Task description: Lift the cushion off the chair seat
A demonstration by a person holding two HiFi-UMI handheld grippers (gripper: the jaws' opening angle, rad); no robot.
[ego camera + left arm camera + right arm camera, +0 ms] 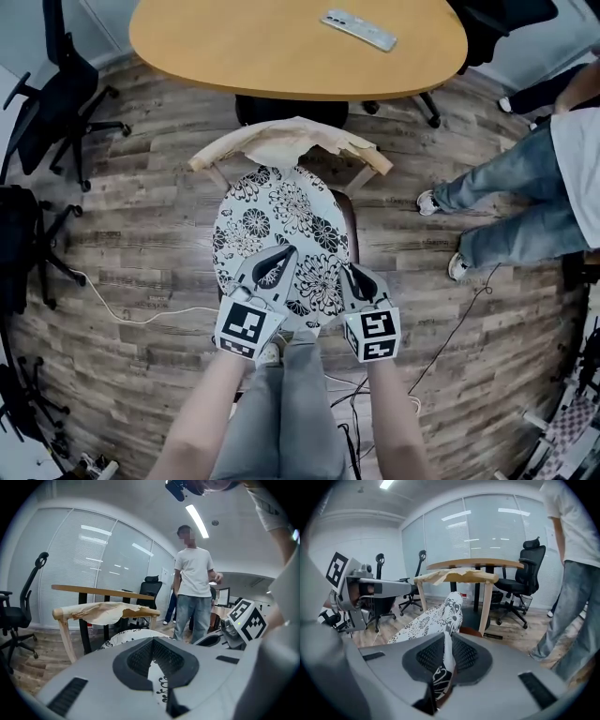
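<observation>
The round cushion (286, 225), white with black flowers, is raised at its near edge over the chair. The chair's dark seat (352, 228) shows along the cushion's right side. Its wooden backrest (286, 142) is draped with a beige cloth. My left gripper (273, 266) is shut on the cushion's near left edge, my right gripper (362, 281) on its near right edge. In the left gripper view the patterned fabric (159, 686) sits pinched in the left gripper (157, 667). In the right gripper view the cushion (433, 618) runs up out of the right gripper (445, 663), with the seat edge (471, 632) behind it.
An oval wooden table (281, 52) with a remote (359, 29) on it stands just beyond the chair. Black office chairs (56, 103) stand at the left. A person in jeans (520, 202) stands at the right. Cables (131, 317) lie on the wood floor.
</observation>
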